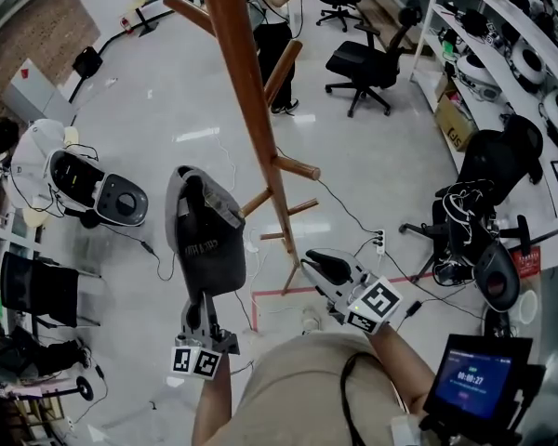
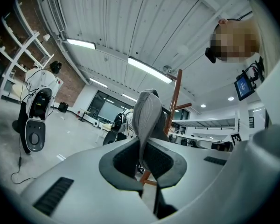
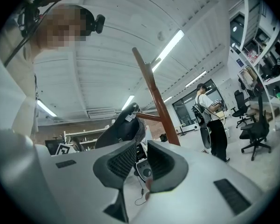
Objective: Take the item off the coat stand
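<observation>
The left hand-held gripper (image 2: pixel 142 155) pinches the grey cap (image 1: pixel 205 235) tight. The soft, floppy cap hangs just left of the coat stand (image 1: pixel 251 91), by a low peg (image 1: pixel 258 200). I cannot tell if it is free yet. Next, I think, pull it away. Right of the stand, the right hand-held gripper (image 1: pixel 321 266) is a little open and empty

Soft matt grey cloth cap (image 1: pixel 219 249) in left gripper (image 1: pixel 203 286); smooth varnished wood stand (image 1: pixel 251 91) beside; glossy pale floor (image 1: pixel 195 91) below.
</observation>
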`<action>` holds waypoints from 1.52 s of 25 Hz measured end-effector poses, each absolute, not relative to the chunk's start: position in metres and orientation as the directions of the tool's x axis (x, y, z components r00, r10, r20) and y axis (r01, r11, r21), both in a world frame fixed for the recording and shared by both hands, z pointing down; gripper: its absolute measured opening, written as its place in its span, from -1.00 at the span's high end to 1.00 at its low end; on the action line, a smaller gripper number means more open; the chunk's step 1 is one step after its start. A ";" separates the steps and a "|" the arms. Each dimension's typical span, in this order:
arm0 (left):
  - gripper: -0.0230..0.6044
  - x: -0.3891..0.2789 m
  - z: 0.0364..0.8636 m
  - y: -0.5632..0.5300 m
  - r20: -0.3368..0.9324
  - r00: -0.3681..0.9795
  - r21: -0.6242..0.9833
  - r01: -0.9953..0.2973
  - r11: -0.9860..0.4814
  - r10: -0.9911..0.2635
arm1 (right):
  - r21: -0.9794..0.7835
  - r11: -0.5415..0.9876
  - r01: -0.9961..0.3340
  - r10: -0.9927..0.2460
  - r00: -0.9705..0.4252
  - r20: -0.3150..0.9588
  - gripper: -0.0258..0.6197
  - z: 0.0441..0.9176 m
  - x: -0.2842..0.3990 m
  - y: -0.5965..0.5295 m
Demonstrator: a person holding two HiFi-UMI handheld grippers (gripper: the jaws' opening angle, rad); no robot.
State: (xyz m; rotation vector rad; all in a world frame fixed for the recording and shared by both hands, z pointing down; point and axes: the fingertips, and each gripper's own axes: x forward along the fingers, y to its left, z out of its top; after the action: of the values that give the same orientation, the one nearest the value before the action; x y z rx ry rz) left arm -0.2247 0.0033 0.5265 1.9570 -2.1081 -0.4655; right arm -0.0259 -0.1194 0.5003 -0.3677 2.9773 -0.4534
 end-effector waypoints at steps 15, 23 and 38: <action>0.82 -0.220 0.520 0.003 -0.044 -0.076 0.333 -0.941 0.057 -0.996 | -0.315 0.925 -0.212 -0.246 -0.967 -0.072 0.68 0.501 -0.025 -0.118; 0.82 -0.224 0.519 0.001 -0.045 -0.075 0.348 -0.936 0.055 -0.996 | -0.315 0.925 -0.211 -0.246 -0.966 -0.076 0.68 0.498 -0.030 -0.120; 0.83 -0.243 0.514 0.007 -0.072 -0.121 0.400 -0.913 0.083 -0.990 | -0.306 0.931 -0.198 -0.230 -0.970 -0.073 0.68 0.493 -0.042 -0.120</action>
State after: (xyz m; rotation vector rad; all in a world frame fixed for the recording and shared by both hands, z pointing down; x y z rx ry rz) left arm -0.2427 0.0065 0.5141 1.9221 -2.1394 -0.5197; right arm -0.0417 -0.1201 0.4931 -0.3310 2.9809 -0.4554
